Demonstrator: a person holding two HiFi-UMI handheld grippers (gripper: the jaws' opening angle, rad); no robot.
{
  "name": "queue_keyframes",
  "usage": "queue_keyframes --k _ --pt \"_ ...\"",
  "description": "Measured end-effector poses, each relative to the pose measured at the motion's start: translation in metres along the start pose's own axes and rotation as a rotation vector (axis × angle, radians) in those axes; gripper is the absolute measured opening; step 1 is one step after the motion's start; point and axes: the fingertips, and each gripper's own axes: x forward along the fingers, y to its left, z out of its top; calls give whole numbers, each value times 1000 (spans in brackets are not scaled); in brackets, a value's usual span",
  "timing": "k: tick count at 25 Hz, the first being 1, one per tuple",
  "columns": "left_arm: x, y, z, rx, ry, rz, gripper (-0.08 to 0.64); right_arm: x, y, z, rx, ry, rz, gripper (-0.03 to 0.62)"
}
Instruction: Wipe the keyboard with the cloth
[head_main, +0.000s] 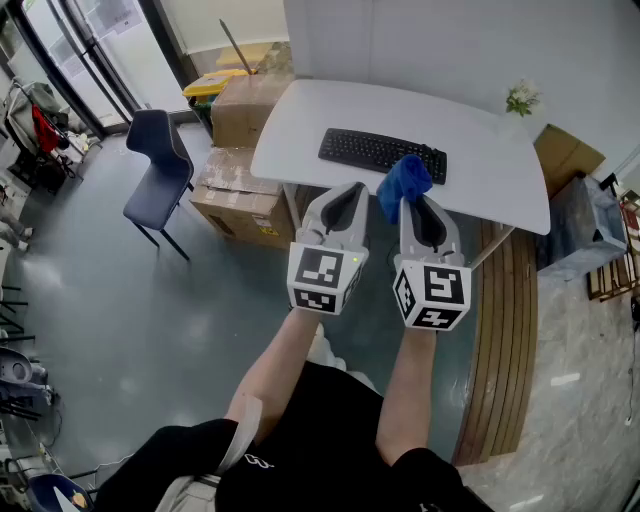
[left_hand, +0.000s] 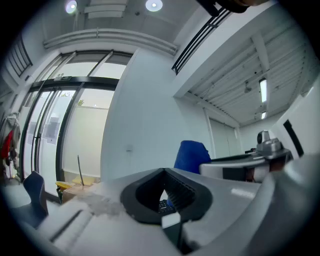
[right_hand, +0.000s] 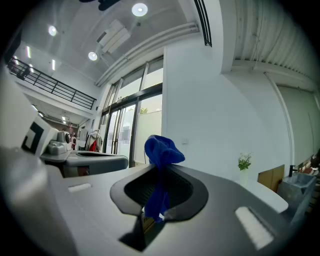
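Observation:
A black keyboard (head_main: 380, 153) lies across the middle of a white table (head_main: 300, 120). My right gripper (head_main: 408, 203) hangs over the table's near edge, shut on a blue cloth (head_main: 405, 180) that bunches up above its tips in front of the keyboard's right end. In the right gripper view the cloth (right_hand: 161, 155) is pinched between the jaws of the right gripper (right_hand: 159, 170) and trails down inside them. My left gripper (head_main: 352, 190) is alongside on the left, shut and empty. In the left gripper view the left gripper (left_hand: 163, 172) shows closed jaws, with the cloth (left_hand: 192, 152) beyond them.
A small potted plant (head_main: 521, 97) stands at the table's far right corner. Cardboard boxes (head_main: 235, 195) sit on the floor left of the table, with a dark blue chair (head_main: 160, 170) beside them. A slatted wooden bench (head_main: 505, 330) runs along the right.

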Motion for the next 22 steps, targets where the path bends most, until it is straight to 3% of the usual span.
queue_keyframes --k 10,16,22 --pt "50 53 -26 -59 8 31 -2 63 -26 -8 72 -39 -20 49" --pt "105 123 -42 -84 -3 81 -2 152 -23 -28 76 -22 58 49" --pt "173 193 -77 -87 70 72 -2 261 -22 -58 136 22 123 49"
